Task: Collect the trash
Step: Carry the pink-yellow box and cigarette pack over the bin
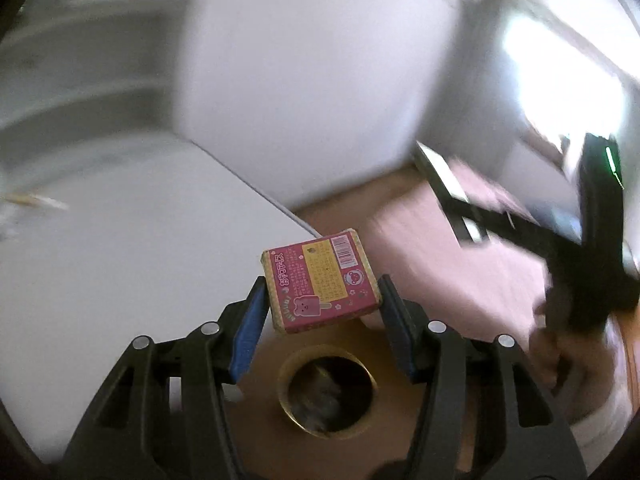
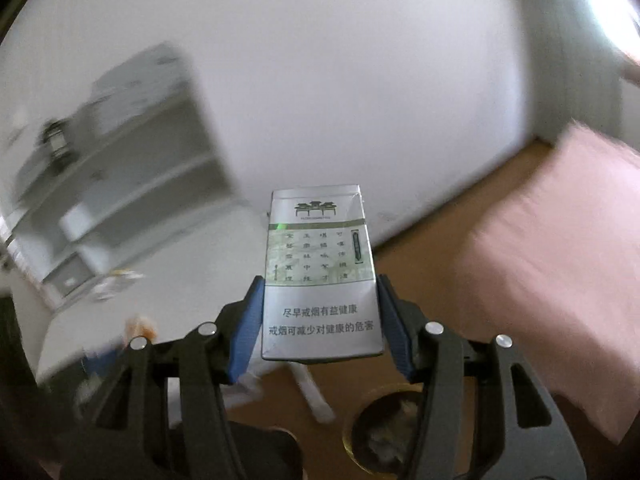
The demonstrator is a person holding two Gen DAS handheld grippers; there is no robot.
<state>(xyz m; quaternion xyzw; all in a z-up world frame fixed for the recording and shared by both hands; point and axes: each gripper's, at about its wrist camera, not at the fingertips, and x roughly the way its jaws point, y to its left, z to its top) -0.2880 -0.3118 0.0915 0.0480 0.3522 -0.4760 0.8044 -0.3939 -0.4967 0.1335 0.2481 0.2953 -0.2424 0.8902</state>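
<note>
A: The left hand-held gripper (image 1: 323, 300) is clamped on a pink snack box (image 1: 320, 280), blue pads against its two sides, box tilted. Below it, a round bin (image 1: 326, 392) with a gold rim stands on the brown floor (image 1: 256, 420), crumpled stuff inside.

B: Where is the edge of the white worktop (image 1: 140, 248)?

A: It runs diagonally from upper left down to just behind the box. Right of that edge lies open floor, then a pink bed (image 1: 460, 248). The bin sits clear of the worktop.

B: And the right wrist view?

A: The right hand-held gripper (image 2: 320, 312) is closed on a silver cigarette pack (image 2: 320, 276), upright, pads on its long sides. The same bin (image 2: 380, 436) shows at lower right of the pack, partly hidden behind a finger.

B: What does one view have that the other lacks?

A: The left view catches the other hand-held gripper (image 1: 592, 248), a dark blur at far right above the bed. The right view shows a white shelf unit (image 2: 120, 168) against the wall, and white worktop legs (image 2: 316, 396) below the pack. Both backgrounds are smeared.
</note>
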